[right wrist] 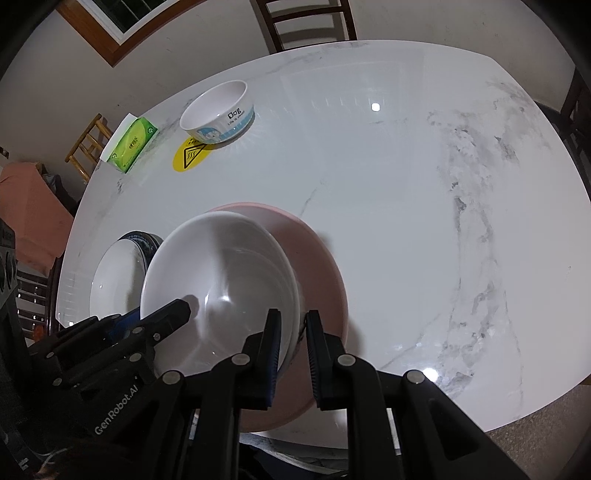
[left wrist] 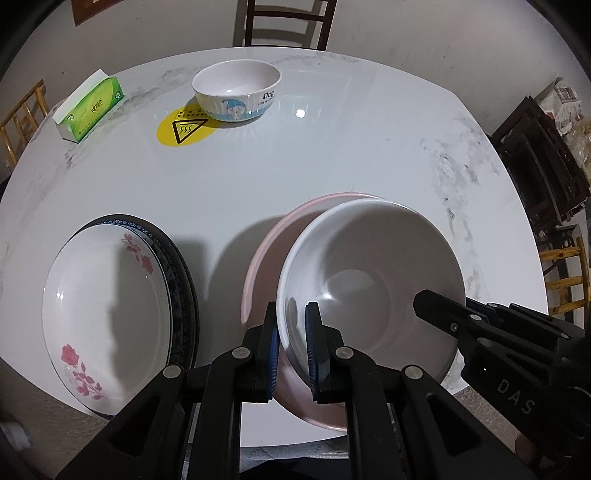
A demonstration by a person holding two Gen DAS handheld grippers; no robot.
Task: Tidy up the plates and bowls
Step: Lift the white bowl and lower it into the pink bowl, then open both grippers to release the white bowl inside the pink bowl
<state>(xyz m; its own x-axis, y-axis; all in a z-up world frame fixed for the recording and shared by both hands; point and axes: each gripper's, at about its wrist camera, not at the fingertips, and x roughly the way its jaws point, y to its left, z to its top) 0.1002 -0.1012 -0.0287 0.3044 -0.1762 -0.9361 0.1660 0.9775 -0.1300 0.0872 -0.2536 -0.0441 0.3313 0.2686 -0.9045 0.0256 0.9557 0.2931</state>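
Note:
A plain white bowl [left wrist: 373, 280] is held over a pink bowl [left wrist: 266, 280] at the table's near edge. My left gripper [left wrist: 291, 350] is shut on the white bowl's left rim. My right gripper [right wrist: 293, 354] is shut on its right rim [right wrist: 291, 295]; the pink bowl [right wrist: 321, 273] lies beneath. A rose-patterned white plate [left wrist: 107, 306] sits on a dark blue-rimmed plate [left wrist: 181, 280] to the left. A cartoon-printed bowl [left wrist: 236, 90] stands at the far side, also in the right wrist view [right wrist: 218, 110].
A green tissue box [left wrist: 88, 109] lies at the far left of the white marble table [left wrist: 332, 155]. A yellow warning sticker [left wrist: 183, 129] is beside the cartoon bowl. Chairs [left wrist: 288, 22] stand around the table.

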